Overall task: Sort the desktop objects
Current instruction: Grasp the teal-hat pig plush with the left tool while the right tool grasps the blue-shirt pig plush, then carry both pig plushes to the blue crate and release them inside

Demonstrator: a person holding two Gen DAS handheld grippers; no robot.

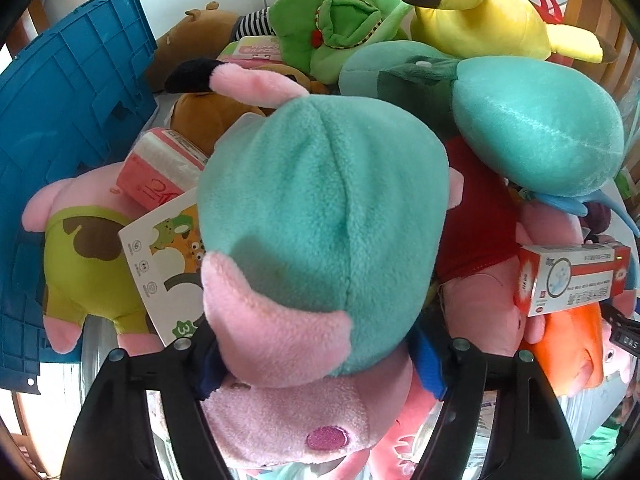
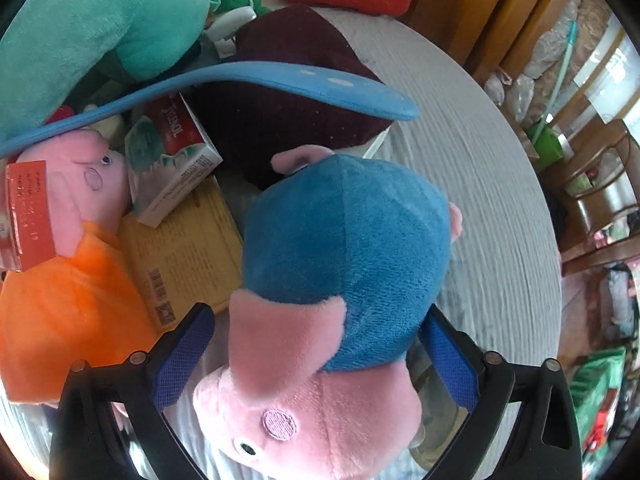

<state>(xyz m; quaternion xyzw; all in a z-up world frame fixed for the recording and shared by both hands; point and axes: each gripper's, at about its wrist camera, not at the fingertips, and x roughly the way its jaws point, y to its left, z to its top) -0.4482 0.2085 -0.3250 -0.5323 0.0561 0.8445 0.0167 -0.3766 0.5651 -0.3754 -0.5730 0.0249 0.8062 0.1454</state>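
Note:
In the left wrist view my left gripper point(image 1: 316, 360) is shut on a pink pig plush in a teal dress point(image 1: 320, 208), held head-down between the blue pads, above a pile of toys. In the right wrist view my right gripper point(image 2: 316, 352) stands around a pink pig plush in a blue dress point(image 2: 344, 252). Its right pad point(image 2: 448, 360) touches the plush; a gap shows beside the left pad point(image 2: 184, 356). The plush lies over the white table point(image 2: 480, 200).
A blue crate point(image 1: 68, 120) stands at the left. Around lie a yellow banana plush point(image 1: 480, 12), green frog plush point(image 1: 340, 20), teal plush point(image 1: 536, 128), red-white boxes point(image 1: 572, 280), an orange-dressed pig point(image 2: 60, 280), a yellow box point(image 2: 184, 256) and a maroon cushion point(image 2: 288, 92). Wooden chairs point(image 2: 600, 184) stand at the right.

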